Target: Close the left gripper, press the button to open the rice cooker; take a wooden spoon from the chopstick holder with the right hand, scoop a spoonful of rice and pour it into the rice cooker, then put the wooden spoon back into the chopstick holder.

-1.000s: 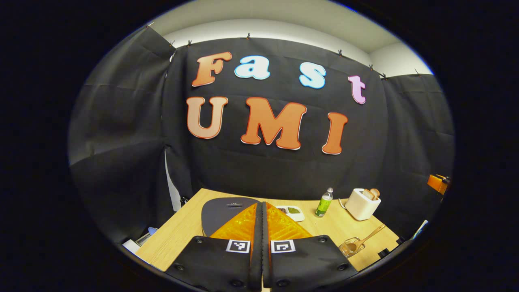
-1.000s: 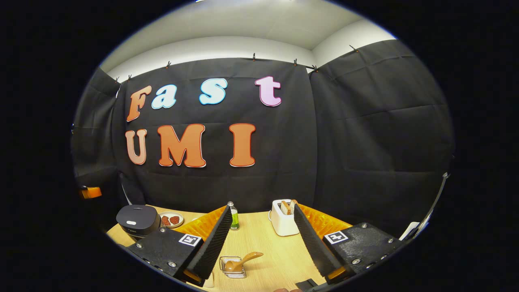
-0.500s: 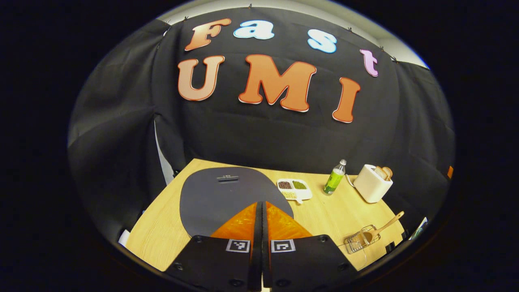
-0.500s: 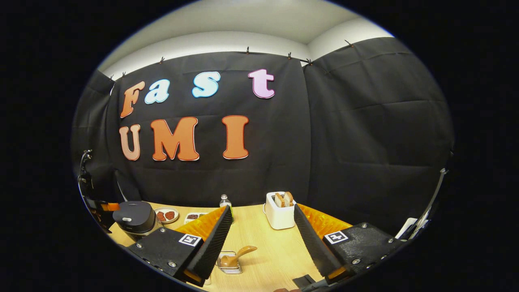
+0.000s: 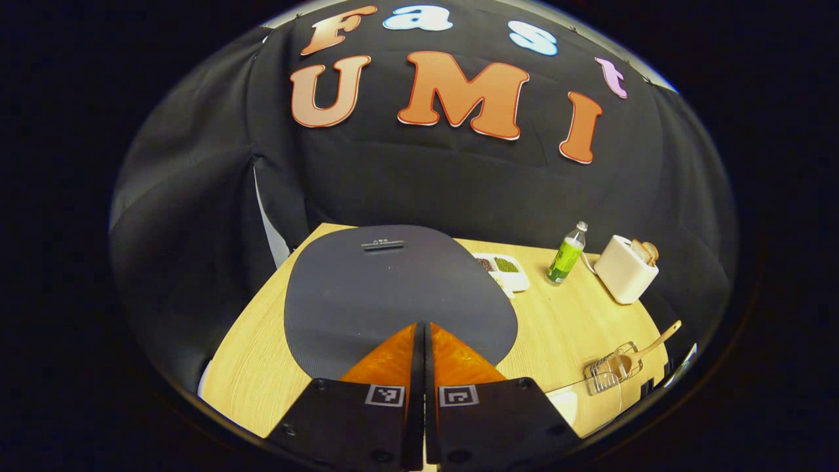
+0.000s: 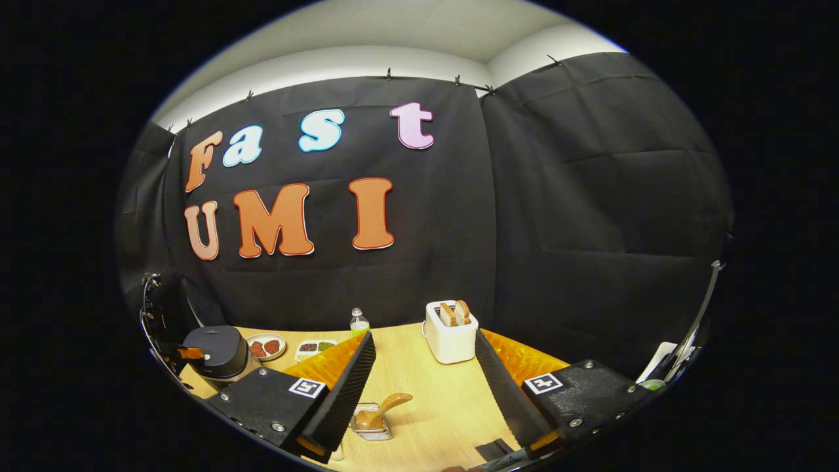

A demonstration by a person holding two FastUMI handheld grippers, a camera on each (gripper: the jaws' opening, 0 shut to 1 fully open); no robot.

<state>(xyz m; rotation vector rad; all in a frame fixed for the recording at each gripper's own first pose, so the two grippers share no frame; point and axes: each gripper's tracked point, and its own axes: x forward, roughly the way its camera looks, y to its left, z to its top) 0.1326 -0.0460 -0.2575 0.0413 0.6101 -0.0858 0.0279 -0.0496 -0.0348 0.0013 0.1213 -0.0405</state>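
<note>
Rice cooker (image 5: 393, 288), heavy and rigid, sits on the worktop (image 5: 577, 328) at twelve o'clock of the closed left hand-held gripper (image 5: 420, 341); press firmly. Its lid looms larger than a second ago. Wooden spoon (image 6: 387, 405), light, stiff, rests in its holder (image 6: 370, 423) between the open right hand-held gripper (image 6: 426, 387) fingers; grasp the handle.

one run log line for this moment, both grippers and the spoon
left gripper: shut, over rice cooker lid | right gripper: open, holding nothing | wooden spoon: in chopstick holder | lid: closed
</note>
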